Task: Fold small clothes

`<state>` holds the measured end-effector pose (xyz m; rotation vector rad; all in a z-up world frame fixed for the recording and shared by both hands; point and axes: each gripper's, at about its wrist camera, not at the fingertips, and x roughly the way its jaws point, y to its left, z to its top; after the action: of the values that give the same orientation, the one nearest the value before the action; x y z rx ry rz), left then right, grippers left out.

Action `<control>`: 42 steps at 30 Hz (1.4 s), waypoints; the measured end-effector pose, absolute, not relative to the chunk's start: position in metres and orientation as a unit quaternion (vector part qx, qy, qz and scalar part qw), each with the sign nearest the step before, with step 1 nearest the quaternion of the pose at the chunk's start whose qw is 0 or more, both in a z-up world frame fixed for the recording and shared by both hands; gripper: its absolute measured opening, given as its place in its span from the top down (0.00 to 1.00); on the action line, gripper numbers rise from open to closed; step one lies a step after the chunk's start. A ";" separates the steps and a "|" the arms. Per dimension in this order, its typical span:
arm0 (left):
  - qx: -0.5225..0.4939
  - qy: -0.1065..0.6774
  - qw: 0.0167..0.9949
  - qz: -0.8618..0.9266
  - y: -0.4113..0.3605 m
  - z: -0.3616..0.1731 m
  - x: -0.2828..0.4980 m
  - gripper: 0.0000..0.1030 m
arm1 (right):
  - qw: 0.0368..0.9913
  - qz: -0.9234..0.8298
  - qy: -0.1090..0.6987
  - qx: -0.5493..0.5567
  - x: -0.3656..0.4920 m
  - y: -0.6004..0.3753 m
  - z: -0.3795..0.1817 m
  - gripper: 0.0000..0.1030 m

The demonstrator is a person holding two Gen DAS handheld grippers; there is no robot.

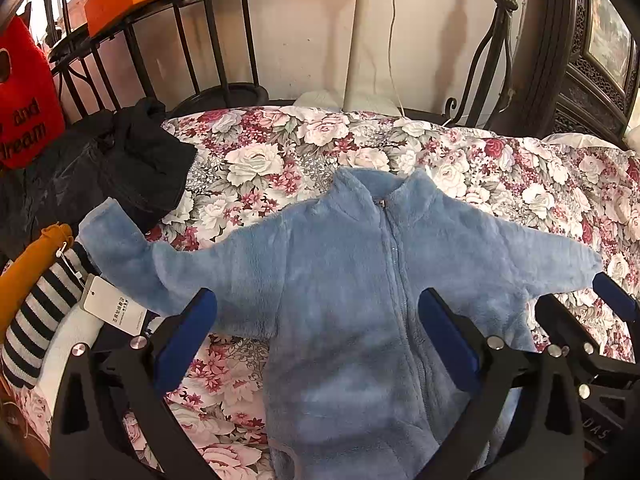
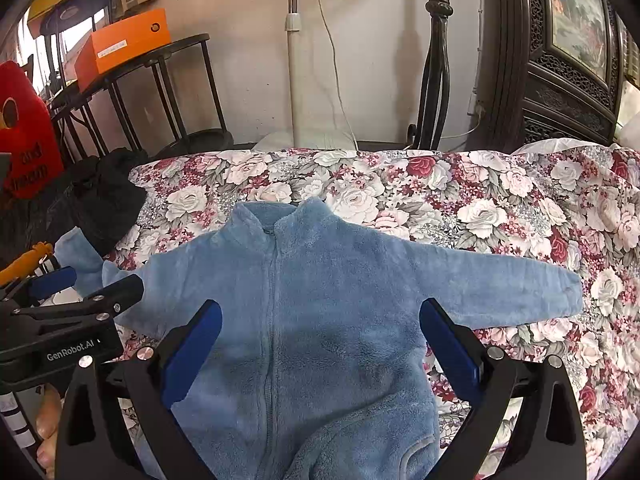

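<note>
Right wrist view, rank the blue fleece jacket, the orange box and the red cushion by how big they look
1. Blue fleece jacket, by far the largest; it also lies nearest the camera.
2 and 3. Orange box and red cushion look about alike. The cushion is cut off at the frame edge, so I won't rank them.

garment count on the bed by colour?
Blue: 1, fleece jacket
Black: 1, dark garment
Mustard: 1, mustard piece
Black-and-white striped: 1, striped piece
Total: 4
</note>
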<state>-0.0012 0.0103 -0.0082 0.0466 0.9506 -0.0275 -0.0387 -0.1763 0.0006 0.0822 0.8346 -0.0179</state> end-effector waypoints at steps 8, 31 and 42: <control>0.023 0.458 0.889 -0.014 0.010 -0.008 -0.001 0.05 | 0.913 -0.009 0.405 0.040 -0.039 -0.176 0.001 0.03; 0.023 0.461 0.887 -0.015 0.012 -0.012 -0.003 0.05 | 0.913 -0.012 0.407 0.037 -0.039 -0.175 0.002 0.03; 0.014 0.544 0.837 -0.065 -0.006 -0.062 0.009 0.05 | 0.902 -0.014 0.413 0.129 -0.032 -0.244 -0.004 0.03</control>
<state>0.0087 -0.0061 -0.0622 0.0297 1.1504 -0.1376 -0.0324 -0.2443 -0.0040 0.2659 0.8535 -0.0296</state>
